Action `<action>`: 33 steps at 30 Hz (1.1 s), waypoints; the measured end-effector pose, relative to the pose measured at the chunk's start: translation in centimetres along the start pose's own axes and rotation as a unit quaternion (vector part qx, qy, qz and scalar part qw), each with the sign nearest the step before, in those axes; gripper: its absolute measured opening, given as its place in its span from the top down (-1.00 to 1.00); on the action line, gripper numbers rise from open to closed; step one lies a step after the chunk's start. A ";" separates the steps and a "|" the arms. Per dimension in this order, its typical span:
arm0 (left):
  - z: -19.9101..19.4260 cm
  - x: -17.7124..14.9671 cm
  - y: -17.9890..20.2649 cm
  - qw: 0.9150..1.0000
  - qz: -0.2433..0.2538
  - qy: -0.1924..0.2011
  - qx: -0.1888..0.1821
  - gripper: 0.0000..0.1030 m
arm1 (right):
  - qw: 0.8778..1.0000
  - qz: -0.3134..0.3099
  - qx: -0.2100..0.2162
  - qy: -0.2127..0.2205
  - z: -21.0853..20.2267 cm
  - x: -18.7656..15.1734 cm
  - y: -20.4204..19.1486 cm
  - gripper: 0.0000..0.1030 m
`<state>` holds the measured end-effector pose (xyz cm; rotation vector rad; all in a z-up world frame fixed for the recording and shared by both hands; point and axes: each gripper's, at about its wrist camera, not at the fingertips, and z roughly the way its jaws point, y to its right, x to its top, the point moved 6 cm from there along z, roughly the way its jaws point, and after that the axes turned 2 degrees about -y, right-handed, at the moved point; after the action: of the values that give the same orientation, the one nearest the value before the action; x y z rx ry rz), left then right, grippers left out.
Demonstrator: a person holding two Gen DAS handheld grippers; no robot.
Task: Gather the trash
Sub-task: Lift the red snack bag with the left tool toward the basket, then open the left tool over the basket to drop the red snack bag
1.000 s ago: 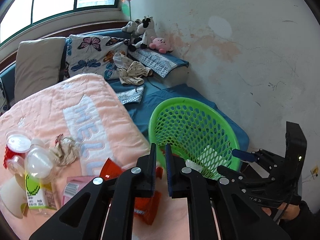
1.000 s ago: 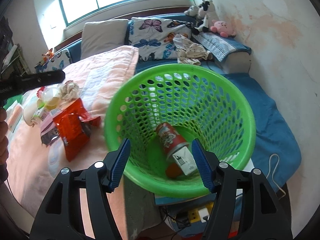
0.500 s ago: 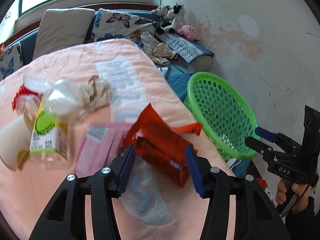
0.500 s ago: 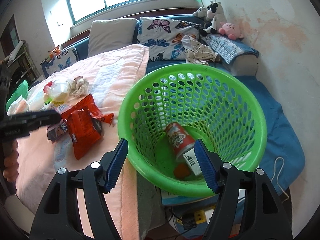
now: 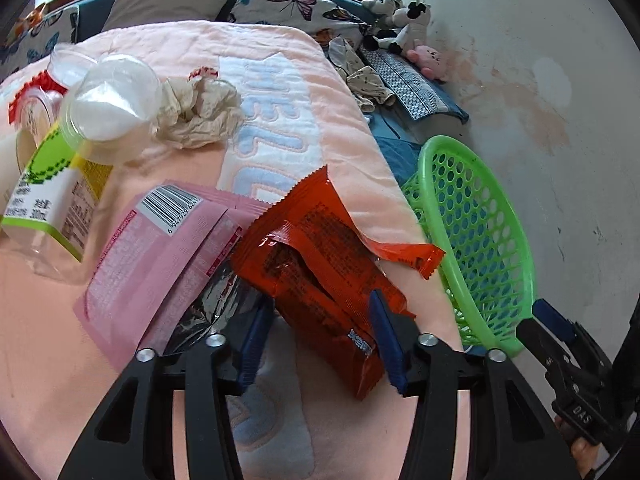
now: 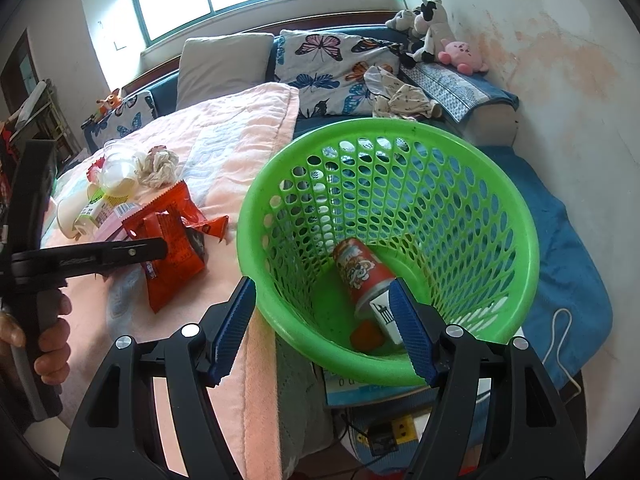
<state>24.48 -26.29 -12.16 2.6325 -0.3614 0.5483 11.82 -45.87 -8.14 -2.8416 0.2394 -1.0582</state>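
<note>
A red snack wrapper (image 5: 320, 256) lies on the pink blanket (image 5: 280, 60), and its near end sits between the fingers of my left gripper (image 5: 318, 340). The jaws are closing around it, and a gap still shows at the left pad. A green mesh basket (image 6: 400, 130) hangs tilted at the bed's edge. My right gripper (image 6: 324, 332) is shut on its near wall, one pad outside and one inside. A red snack can (image 6: 360, 268) lies in the basket.
On the blanket lie a pink packet (image 5: 160, 248), a black wrapper (image 5: 216, 304), a crumpled tissue (image 5: 200, 112), a clear plastic cup (image 5: 112, 100) and a drink carton (image 5: 44, 200). Pillows and plush toys (image 6: 432, 28) line the wall. A power strip (image 6: 392, 432) lies below the basket.
My left gripper went from shut to open, rolled, and dropped from above the basket down to the red wrapper on the blanket. The right gripper and basket barely moved.
</note>
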 end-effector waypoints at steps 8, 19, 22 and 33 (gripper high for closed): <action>-1.2 0.3 0.0 1.000 0.001 0.021 -0.014 0.73 | 1.000 0.004 -0.001 0.001 -0.1 -0.2 0.2 -0.35; -6.2 3.2 5.1 0.994 0.054 0.074 -0.061 0.76 | 1.000 0.011 -0.011 0.009 -1.1 -0.2 1.4 -0.35; -5.8 4.2 7.5 0.992 0.076 0.071 -0.076 0.76 | 1.000 0.011 -0.016 0.010 -1.3 -0.2 1.8 -0.35; -2.1 4.6 12.6 0.986 0.146 0.050 -0.063 0.30 | 1.000 0.020 -0.022 0.003 -1.2 -0.7 3.0 -0.35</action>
<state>23.70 -37.09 -3.98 2.4345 -0.7325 0.7225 10.15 -48.75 -8.10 -2.8591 0.3225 -1.0684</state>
